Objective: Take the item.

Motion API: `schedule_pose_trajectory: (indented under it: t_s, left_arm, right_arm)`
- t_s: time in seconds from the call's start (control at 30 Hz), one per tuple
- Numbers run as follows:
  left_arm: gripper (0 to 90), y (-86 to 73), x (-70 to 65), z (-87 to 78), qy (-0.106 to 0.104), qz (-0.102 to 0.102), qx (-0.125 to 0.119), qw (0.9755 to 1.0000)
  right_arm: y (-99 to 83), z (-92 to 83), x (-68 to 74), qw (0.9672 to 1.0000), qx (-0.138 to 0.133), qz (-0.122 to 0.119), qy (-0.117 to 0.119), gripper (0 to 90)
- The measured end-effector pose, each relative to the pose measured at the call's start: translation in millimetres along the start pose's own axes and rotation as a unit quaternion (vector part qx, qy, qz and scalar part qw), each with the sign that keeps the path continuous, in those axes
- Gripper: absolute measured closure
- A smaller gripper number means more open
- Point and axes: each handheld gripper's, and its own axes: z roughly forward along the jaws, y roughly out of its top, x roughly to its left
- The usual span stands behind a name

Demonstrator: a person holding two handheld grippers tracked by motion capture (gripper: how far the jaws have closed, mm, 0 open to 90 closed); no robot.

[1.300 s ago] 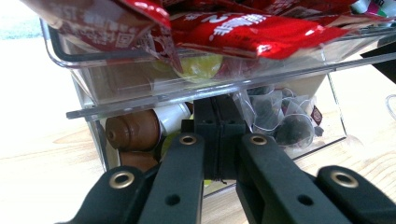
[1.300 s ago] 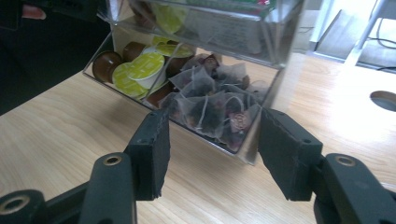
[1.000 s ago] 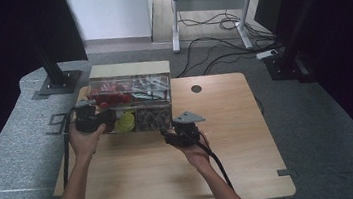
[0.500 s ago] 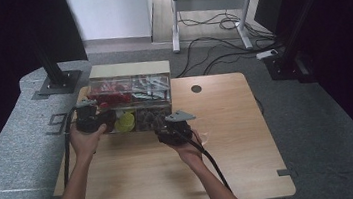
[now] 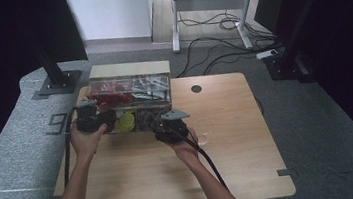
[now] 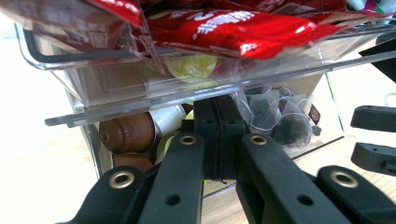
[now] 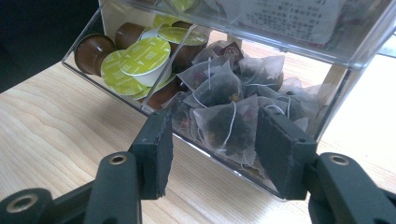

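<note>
Clear plastic forms the organizer [image 5: 131, 97], a two-tier box that stands at the far left part of the wooden table [image 5: 233, 173]. Its long axis runs left to right along the table's far edge, and its open front faces the person. Red packets [image 6: 243, 23] fill the upper tier. The lower drawer [image 7: 224, 163] is tipped forward and divided: brown coffee capsules [image 7: 140, 58] with yellow-green lids sit in one compartment, pyramid tea bags [image 7: 224, 112] in the one beside it.

At the organizer's left front corner, the left gripper [image 5: 89, 120] has its jaws pressed together, flat against each other; in the left gripper view their tips sit under the upper tier's lip, at the drawer front, and whether they pinch any part of it cannot be told. The right gripper [image 5: 170, 125] is partly spread, one jaw on each side of the tea-bag compartment's front wall, neither pad touching it.

Pale wood grain covers the tabletop, which has a round cable hole [image 5: 196, 88] near its far edge. Grey carpet [image 5: 14, 148] lies around the table, and cables [image 5: 216, 24] trail under a desk frame in the background, flanked by black curtains.

Compared with a second earlier, the right gripper has edged closer to the drawer, while the left gripper stays where it was.
</note>
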Motion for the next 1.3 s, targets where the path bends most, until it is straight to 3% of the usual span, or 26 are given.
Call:
schedule_pose_trajectory:
  t_s: [0.47, 0.9, 1.0, 1.03, 1.07, 1.1, 1.17, 1.3]
  left_arm:
    - [89.4, -0.2, -1.1, 1.7, -0.003, -0.002, 0.001, 1.0]
    - [89.4, 0.1, -1.4, 3.0, -0.005, -0.003, 0.001, 1.0]
    - [89.4, -0.1, -1.1, 3.0, -0.006, -0.003, 0.0, 1.0]
    - [89.4, -0.1, -1.1, 2.9, -0.006, -0.003, 0.001, 1.0]
    - [89.4, -0.2, -0.8, 2.9, -0.006, -0.003, 0.001, 1.0]
    - [89.3, -0.2, -0.8, 2.9, -0.006, -0.003, 0.001, 1.0]
    - [89.3, -0.8, -0.5, 2.8, -0.006, -0.002, 0.0, 1.0]
    - [89.2, -1.4, 0.2, 2.5, -0.005, -0.002, 0.0, 1.0]
  right_arm:
    - [2.8, 18.3, 1.5, 0.9999, 0.008, -0.005, -0.007, 47.1]
    - [7.0, 30.8, 4.1, 0.9995, 0.016, -0.018, -0.021, 54.0]
    - [5.3, 34.8, 2.0, 0.9991, 0.019, -0.015, -0.036, 68.4]
    - [5.3, 34.8, 2.0, 0.9991, 0.019, -0.015, -0.036, 68.4]
    - [5.3, 34.8, 0.2, 0.9991, 0.021, -0.015, -0.035, 75.6]
    - [5.3, 34.8, 0.2, 0.9991, 0.021, -0.015, -0.035, 75.6]
    - [5.7, 33.2, -1.3, 0.9994, 0.017, -0.012, -0.029, 85.5]
    - [6.4, 29.9, -2.8, 0.9995, 0.014, -0.01, -0.027, 88.1]
